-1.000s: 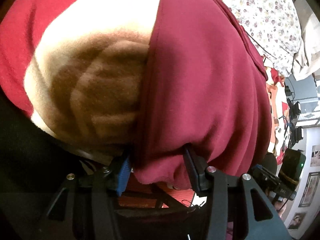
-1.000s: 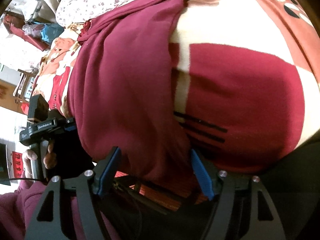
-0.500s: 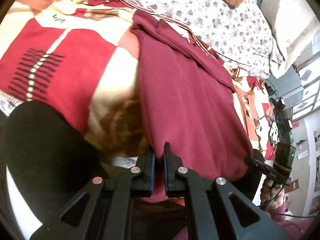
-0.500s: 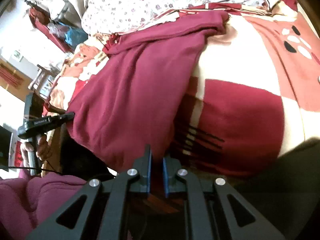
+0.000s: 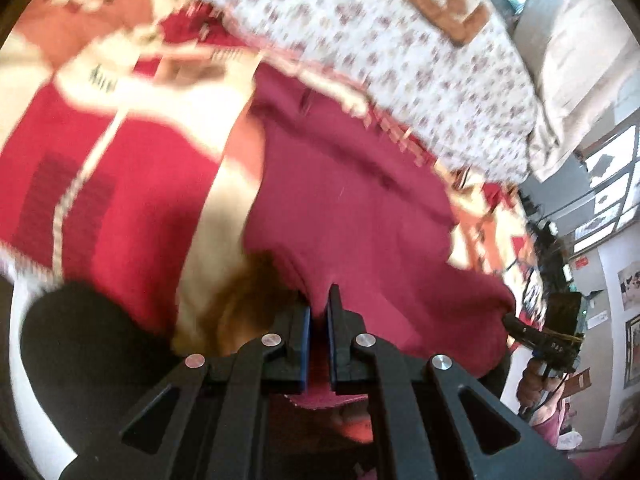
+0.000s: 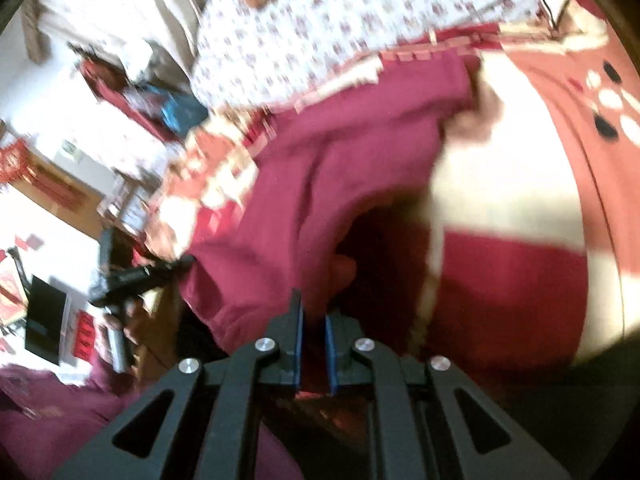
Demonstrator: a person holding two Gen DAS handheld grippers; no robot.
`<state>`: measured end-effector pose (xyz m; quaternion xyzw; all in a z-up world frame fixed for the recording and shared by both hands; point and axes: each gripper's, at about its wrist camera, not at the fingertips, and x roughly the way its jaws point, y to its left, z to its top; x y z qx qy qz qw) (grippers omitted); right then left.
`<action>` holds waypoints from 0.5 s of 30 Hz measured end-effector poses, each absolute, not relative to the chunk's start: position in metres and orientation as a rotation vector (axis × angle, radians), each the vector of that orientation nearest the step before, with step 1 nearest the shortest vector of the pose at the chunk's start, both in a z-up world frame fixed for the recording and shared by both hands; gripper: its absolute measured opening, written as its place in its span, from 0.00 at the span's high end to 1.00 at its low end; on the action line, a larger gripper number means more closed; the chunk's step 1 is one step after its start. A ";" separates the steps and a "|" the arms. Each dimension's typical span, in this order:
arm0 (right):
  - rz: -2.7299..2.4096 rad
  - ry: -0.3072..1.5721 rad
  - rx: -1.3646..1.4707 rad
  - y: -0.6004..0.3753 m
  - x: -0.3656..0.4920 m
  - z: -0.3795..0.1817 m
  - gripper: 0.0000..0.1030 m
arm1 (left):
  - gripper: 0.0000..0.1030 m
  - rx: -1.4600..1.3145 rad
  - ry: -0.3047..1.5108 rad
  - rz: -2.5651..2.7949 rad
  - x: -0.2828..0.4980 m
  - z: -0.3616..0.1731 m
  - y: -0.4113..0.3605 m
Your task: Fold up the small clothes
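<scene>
So the maroon garment (image 5: 344,216) lies on the patterned blanket (image 5: 100,184), its near hem pinched at two corners: left gripper (image 5: 319,320) clamped on one, right gripper (image 6: 313,322) clamped on the other. Holding both corners keeps the hem taut and level, likely for carrying it over to the far edge by the floral sheet (image 5: 400,60). Both views blurred.

Bright daylight, heavy motion blur, fisheye-warped dark edges.
</scene>
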<state>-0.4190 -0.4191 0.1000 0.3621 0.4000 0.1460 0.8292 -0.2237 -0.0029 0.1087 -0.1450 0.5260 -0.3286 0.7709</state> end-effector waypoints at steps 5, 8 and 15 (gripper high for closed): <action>0.281 0.714 0.808 -0.449 -0.367 0.127 0.91 | 1.00 -0.319 1.012 -0.745 -0.171 0.149 -0.031; 0.236 0.692 0.821 -0.468 -0.332 0.130 0.91 | 1.00 -0.345 0.991 -0.744 -0.128 0.156 -0.052; 0.117 0.752 0.858 -0.512 -0.246 0.099 0.91 | 1.00 -0.342 1.018 -0.657 -0.031 0.131 -0.101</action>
